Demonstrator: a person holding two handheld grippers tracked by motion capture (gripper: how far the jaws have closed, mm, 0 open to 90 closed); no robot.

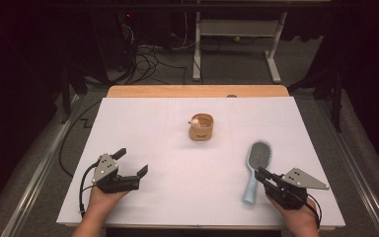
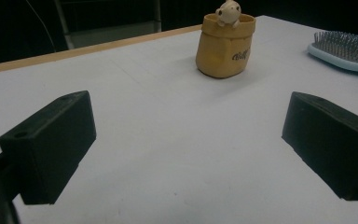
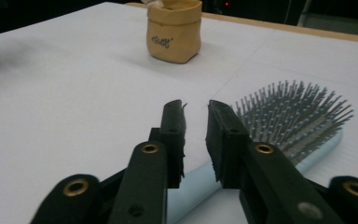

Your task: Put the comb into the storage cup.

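At the lower right of the high view, the right gripper [image 1: 261, 174] has its jaws nearly together around the handle of the light-blue hairbrush [image 1: 254, 167], which lies flat on the white table [image 1: 153, 128]. Lifting looks not yet begun. The left gripper [image 1: 134, 163], lower left, rests with jaws spread wide and empty; the tan pouch [image 1: 201, 127] stands at centre.

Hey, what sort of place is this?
Probably a lab or workshop: a table covered in plain white, loose cables on the grey floor behind it, and a bare white desk frame in the dark background.
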